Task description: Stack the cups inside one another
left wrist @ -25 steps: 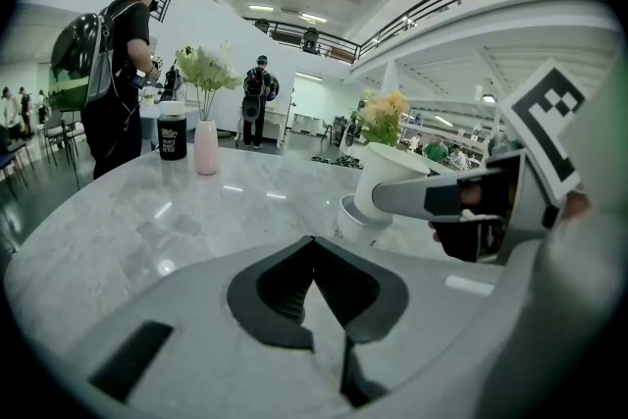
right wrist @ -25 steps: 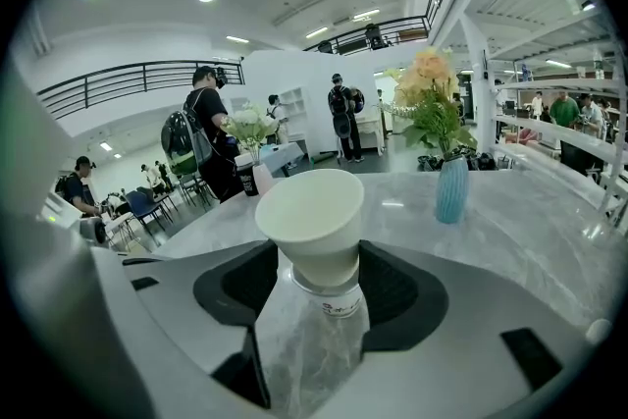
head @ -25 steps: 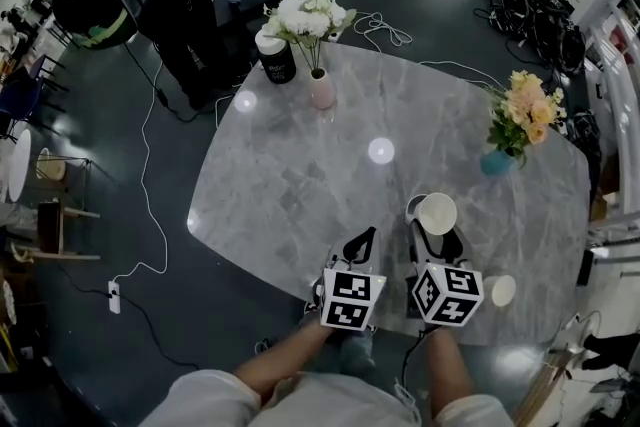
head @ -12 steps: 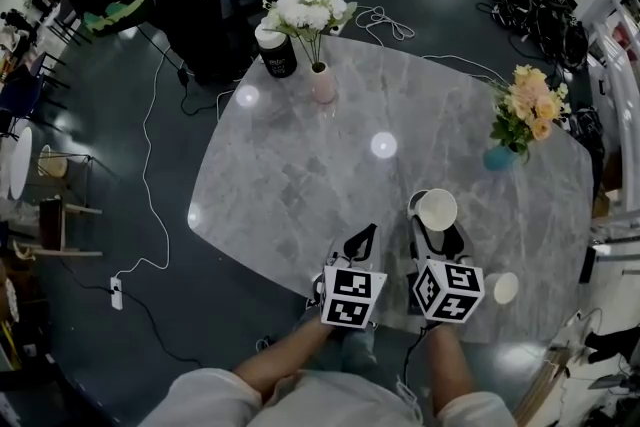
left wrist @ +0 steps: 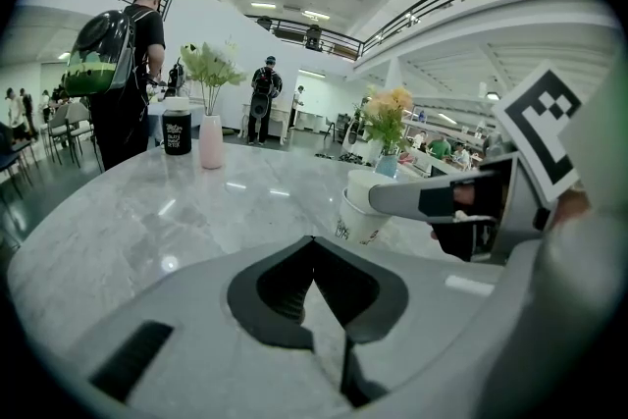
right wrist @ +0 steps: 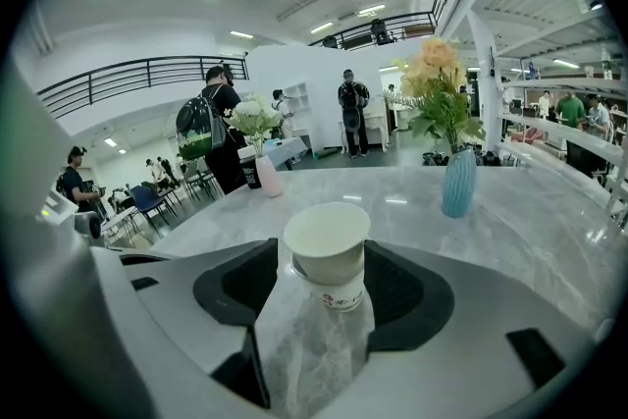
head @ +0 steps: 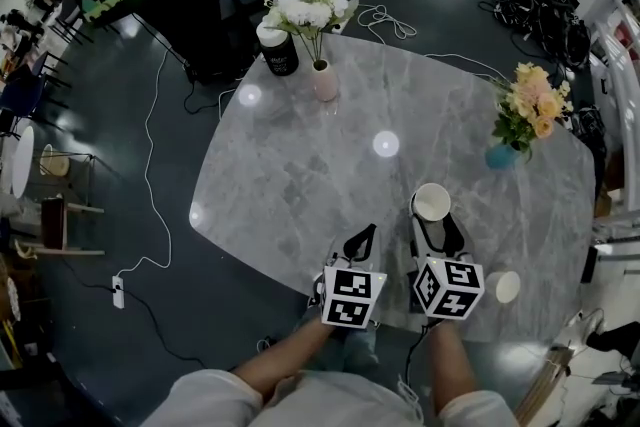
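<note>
Near the 5 o'clock edge of the surface (head: 300, 165), right gripper (head: 433, 219) closed on a cup (head: 432, 202), jaws pinching its wall from both sides, mouth up. Right gripper view shows a second rim partway down the wall, so this reads as two cups already nested, inner one standing proud; not certain. Cannot tell whether the base rests on the surface or hangs just clear. Left gripper (head: 366, 233) at 9 o'clock of the cup, near but apart, jaws closed tip to tip on nothing. Loose cup (head: 503, 287) upright at 4 o'clock of the held one, close to the surface edge, apart from it. Step, by my reading: mid-stack, held cup to be joined with the loose one. Next move calls for swinging toward 4 o'clock, centring the tapered base over the open mouth, lowering straight, and releasing only once seated. Materials: cups look like thin white paper, conical, rolled lip, small print low on the wall; probably light, easily crushed, apt to tip if caught off-centre. Surface is polished grey marble, veined, glossy with lamp glare, likely slick under a light cup. Blue vase (head: 495, 160) at 2 o'clock of the cup, pink vase (head: 325, 85) far off at 11 o'clock; neither in the path.
</note>
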Available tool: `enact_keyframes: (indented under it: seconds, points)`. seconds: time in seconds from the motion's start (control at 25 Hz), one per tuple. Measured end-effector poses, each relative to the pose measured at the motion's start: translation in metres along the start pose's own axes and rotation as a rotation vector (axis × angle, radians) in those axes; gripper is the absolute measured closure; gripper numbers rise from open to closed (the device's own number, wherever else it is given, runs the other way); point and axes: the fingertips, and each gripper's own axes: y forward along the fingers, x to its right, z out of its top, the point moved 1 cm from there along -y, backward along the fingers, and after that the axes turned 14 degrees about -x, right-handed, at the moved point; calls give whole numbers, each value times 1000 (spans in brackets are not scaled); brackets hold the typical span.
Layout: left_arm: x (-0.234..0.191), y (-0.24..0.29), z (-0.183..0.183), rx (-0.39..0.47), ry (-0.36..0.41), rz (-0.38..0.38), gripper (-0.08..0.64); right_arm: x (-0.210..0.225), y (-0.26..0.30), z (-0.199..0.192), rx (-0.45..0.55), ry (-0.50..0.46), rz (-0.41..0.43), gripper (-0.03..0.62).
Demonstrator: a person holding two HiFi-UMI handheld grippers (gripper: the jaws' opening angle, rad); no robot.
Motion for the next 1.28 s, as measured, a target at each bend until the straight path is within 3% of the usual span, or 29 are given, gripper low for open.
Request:
enact_keyframes:
  seconds: [0.92,1.28]
  points:
    - [6,-13,-8,15,-2,-6,565,3,-26,-4,44,45,-25,360]
    - [13,-32,-11,42,11,-7,565,4,-52,-8,87,63,-73,470]
